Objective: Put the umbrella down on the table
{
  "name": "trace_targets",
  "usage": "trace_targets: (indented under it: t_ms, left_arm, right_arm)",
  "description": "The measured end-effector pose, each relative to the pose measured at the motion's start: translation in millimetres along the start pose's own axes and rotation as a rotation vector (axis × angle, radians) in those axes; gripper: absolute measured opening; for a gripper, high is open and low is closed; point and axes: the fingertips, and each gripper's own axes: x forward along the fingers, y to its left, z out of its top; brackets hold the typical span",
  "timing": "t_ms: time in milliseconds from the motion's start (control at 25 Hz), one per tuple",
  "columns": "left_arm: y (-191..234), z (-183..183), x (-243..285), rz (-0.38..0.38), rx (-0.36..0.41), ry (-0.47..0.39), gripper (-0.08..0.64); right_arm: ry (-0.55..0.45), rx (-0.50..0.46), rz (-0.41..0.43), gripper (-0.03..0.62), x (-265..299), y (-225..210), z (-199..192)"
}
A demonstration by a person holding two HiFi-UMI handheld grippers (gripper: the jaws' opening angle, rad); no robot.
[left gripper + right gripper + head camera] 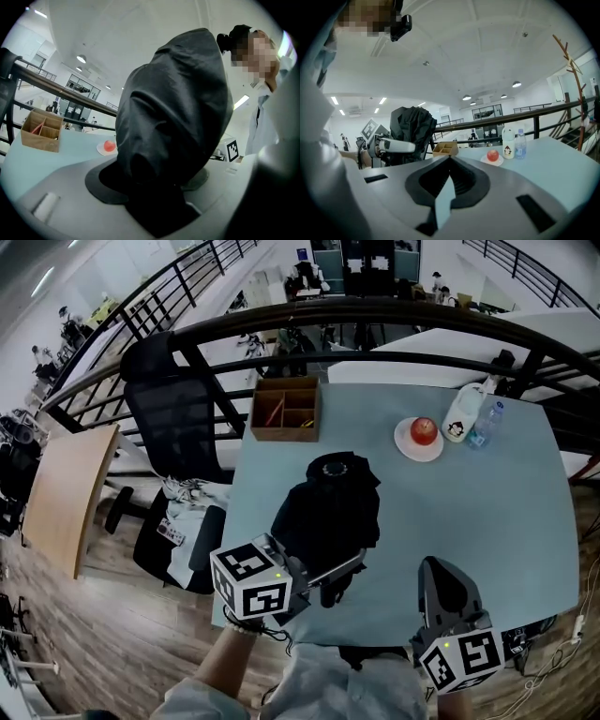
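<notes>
While the left gripper [328,582] pinches the folded black umbrella [328,507] at frame centre, over the pale blue table [497,521], the right gripper [448,592] sits lower right, jaws pressed together and empty.

Umbrella [328,507] blocks the table's [506,521] middle, box [287,409], plate [405,448], bottles [463,412] its far edge; right side free.

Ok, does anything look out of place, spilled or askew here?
Nothing much. The umbrella has loose, bunched fabric; the left gripper holds it upright over the table. The box, the apple on its plate and both bottles stand in order, and nothing is spilled.
</notes>
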Motion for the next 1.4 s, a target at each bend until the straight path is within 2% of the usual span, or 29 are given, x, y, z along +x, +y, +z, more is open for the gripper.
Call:
trace_targets:
  t_ms: [520, 720, 1080, 1400]
  left_arm:
    - [58.9, -19.3, 57.5, 0.142, 0.233, 0.249, 0.272]
    - [84.2, -30.7, 81.4, 0.185, 0.351, 0.361, 0.272]
    - [136.2, -69.3, 121.2, 0.244, 0.464, 0.574, 0.272]
    - [184.1, -97.7, 148.0, 0.300, 0.674, 0.791, 0.273]
  right_arm:
    - [0.049, 0.006, 0.055, -0.002, 28.3, -25.8, -7.6]
    - [0.075, 0.023, 0.072, -0.003, 37.0, -36.4, -13.9]
    - [0.098, 0.037, 0.099, -0.002, 56.2, -58.9, -15.3]
    - [0.126, 0.056, 0.120, -0.002, 76.4, -80.3, -23.4]
